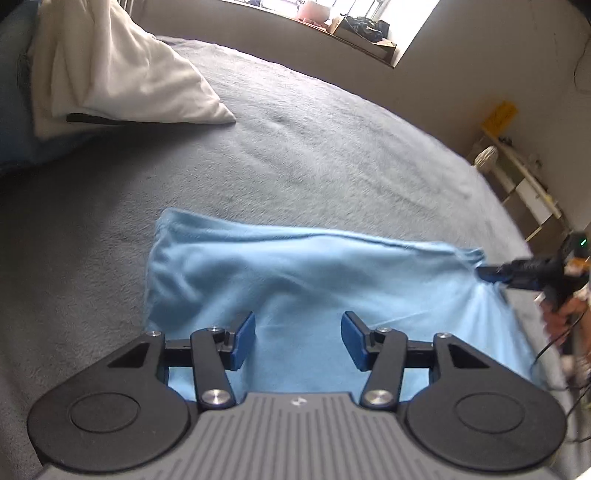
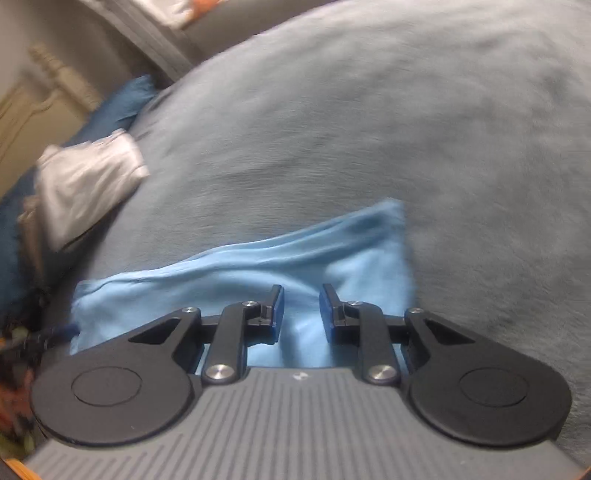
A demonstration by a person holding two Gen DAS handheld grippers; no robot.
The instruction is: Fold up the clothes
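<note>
A light blue cloth (image 1: 295, 280) lies folded on a grey blanket (image 1: 314, 155) that covers the bed, its long folded edge running across the far side and its surface softly creased. The left gripper (image 1: 298, 341) hangs low over the near part of the cloth, tilted downward, with its blue pads (image 1: 245, 341) standing well apart and nothing pinched between them; the fabric only shows through the gap below. In the right wrist view the right gripper (image 2: 298, 314) is also over the cloth, near its right end, with the jaws parted by a narrower gap and bare cloth showing underneath, so it is released too. From the left wrist view the right gripper appears at the far right edge, its tip just at the bunched corner of the cloth, held by a hand (image 1: 565, 314); whether that tip touches the fabric cannot be told. A white pillow (image 1: 122, 70) sits at the far left of the bed, well apart from the cloth, leaning on something dark blue (image 1: 11, 110). Beyond the bed a windowsill (image 1: 351, 26) holds several items, and a pale shelf (image 1: 524, 184) stands against the wall to the right. The right wrist view is blurred.
</note>
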